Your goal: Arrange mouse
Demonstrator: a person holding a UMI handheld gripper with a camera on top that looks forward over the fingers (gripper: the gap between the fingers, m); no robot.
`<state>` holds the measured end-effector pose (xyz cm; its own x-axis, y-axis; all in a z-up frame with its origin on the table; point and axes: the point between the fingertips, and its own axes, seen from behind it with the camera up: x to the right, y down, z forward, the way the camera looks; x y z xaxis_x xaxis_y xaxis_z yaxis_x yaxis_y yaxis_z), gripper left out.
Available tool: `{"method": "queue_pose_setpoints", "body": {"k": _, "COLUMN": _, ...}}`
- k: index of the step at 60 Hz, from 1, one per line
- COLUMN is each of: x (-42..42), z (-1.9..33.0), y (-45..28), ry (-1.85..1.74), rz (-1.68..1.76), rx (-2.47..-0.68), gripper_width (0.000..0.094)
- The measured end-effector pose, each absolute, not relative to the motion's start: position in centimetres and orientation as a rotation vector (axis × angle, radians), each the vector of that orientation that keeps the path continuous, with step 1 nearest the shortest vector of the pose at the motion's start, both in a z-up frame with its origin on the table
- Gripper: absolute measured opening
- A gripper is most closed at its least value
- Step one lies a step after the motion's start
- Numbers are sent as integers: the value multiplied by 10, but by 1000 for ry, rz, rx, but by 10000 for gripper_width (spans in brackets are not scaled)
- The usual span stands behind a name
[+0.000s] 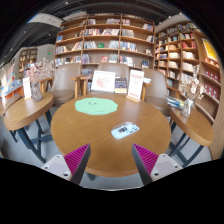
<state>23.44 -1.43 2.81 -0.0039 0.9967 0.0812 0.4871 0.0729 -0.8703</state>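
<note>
We see warm, even indoor light, soft shadows, and strong fisheye bending toward the edges.

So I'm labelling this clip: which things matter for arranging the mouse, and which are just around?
For the job: mouse, green mat, round table, open claw.
Just around: bookshelves, standing signs, side tables.

My gripper (110, 158) held level, pointing fwd, both fingers spread wide apart, nothing btwn them, L finger's magenta pad (76, 157) facing inward, R finger's magenta pad (146, 157) opposite it, fingertips clear of any contact, no grip applied
</note>
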Motion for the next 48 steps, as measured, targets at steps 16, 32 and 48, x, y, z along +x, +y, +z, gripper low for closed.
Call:
{"method": "queue_pose_setpoints", "body": {"k": 16, "x": 191, "z": 0, "y": -2, "ry": -1578, "rz": 794, "rx": -1625, "gripper_width": 852}}
{"method": "queue_pose_setpoints", "body": {"k": 32, "x": 144, "z": -13, "y": 7, "ry": -1588, "rz": 776, "rx": -1736, "gripper_width": 853}}
{"method": "queue_pose_setpoints", "body": {"k": 48, "x": 88, "z": -15, "y": 5, "ry": -1652, "rz": 767, "rx": -1740, "gripper_width": 850}}
